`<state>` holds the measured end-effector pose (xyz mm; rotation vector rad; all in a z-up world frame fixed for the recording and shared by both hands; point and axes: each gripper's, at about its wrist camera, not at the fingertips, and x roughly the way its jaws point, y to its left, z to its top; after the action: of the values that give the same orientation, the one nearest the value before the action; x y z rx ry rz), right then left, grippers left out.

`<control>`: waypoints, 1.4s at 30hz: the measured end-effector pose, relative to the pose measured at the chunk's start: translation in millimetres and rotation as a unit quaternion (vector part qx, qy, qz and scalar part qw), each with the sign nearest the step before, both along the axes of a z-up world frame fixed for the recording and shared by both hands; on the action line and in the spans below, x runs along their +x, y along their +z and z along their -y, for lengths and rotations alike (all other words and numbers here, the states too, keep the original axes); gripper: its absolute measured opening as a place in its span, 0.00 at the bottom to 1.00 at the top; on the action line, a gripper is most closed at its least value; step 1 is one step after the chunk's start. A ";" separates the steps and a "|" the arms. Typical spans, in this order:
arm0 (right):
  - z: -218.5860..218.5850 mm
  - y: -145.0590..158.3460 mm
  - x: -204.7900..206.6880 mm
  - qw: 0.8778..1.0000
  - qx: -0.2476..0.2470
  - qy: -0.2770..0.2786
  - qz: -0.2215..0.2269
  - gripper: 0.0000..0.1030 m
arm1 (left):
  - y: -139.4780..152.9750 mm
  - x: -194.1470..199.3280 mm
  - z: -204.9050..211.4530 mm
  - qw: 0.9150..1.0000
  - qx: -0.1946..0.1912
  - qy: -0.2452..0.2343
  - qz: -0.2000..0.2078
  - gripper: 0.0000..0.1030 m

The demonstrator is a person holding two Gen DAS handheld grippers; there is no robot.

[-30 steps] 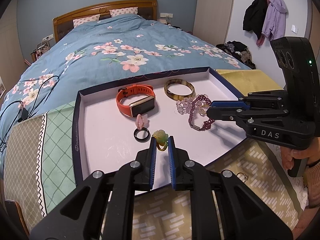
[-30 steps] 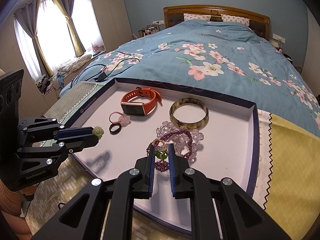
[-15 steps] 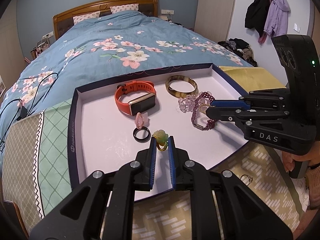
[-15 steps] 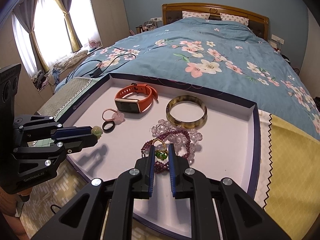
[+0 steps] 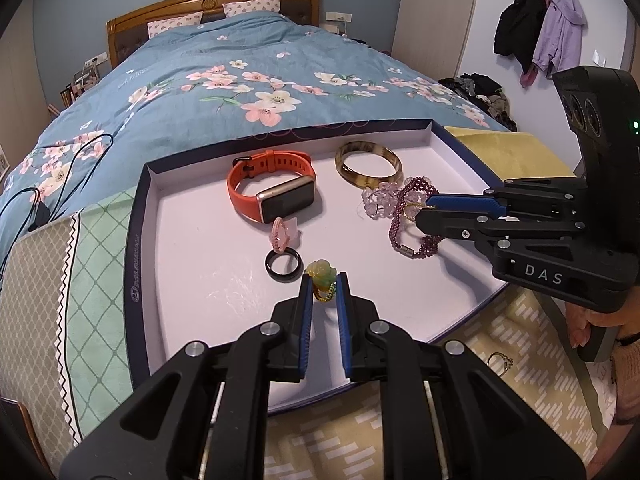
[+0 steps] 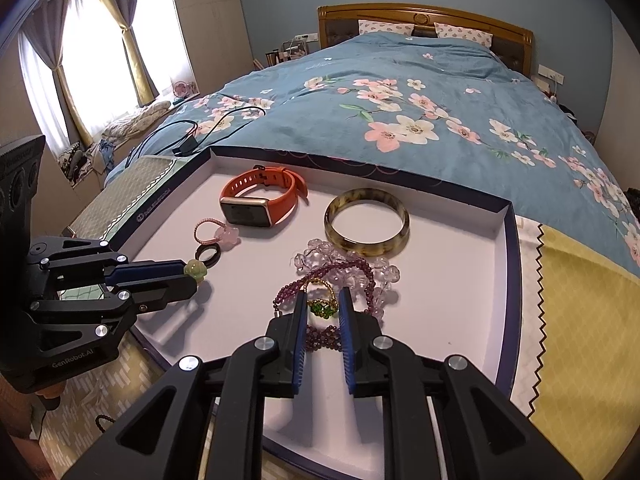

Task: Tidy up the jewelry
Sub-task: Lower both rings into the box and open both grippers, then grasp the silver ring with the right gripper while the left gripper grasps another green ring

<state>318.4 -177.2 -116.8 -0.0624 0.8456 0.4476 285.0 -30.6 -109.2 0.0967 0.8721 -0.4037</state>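
While pinched between the blue pads of the left gripper (image 5: 323, 282), a gold-band ring with a carved pale-green stone flower (image 5: 321, 276) sits low over the white-lined, navy-walled tray (image 5: 138, 240) beside a black ring (image 5: 283, 265). Right gripper (image 6: 323, 300), jaws just eased wider, still brackets a gold beaded ring with green stone (image 6: 321, 307) above a purple bead bracelet (image 6: 320, 280). Only the left view shows a gold ring (image 5: 500, 361) lying outside the tray.

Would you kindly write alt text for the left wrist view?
The left gripper pinches a green flower ring above a white tray holding an orange smartwatch, bangle and bead bracelets; the right gripper reaches in from the right.
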 end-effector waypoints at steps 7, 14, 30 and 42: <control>1.1 3.2 -3.5 1.000 0.005 0.000 0.006 0.21 | -0.8 2.0 -1.3 1.000 -0.004 0.001 -0.002 0.13; 6.4 7.8 -7.9 1.000 0.016 -0.003 0.010 0.21 | 8.8 -4.9 -3.9 1.000 -0.009 0.005 0.015 0.14; 18.4 24.6 -76.9 0.998 0.050 0.040 0.022 0.32 | 45.8 -83.2 -24.4 0.996 -0.040 -0.018 0.075 0.27; 8.4 -13.6 -116.3 0.998 0.019 0.057 -0.026 0.32 | 16.4 -138.3 -19.1 0.997 -0.029 -0.057 0.042 0.32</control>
<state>202.1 -185.6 -130.5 -0.0645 0.8879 0.5750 146.7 -11.5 -92.8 0.1090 0.7732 -0.5283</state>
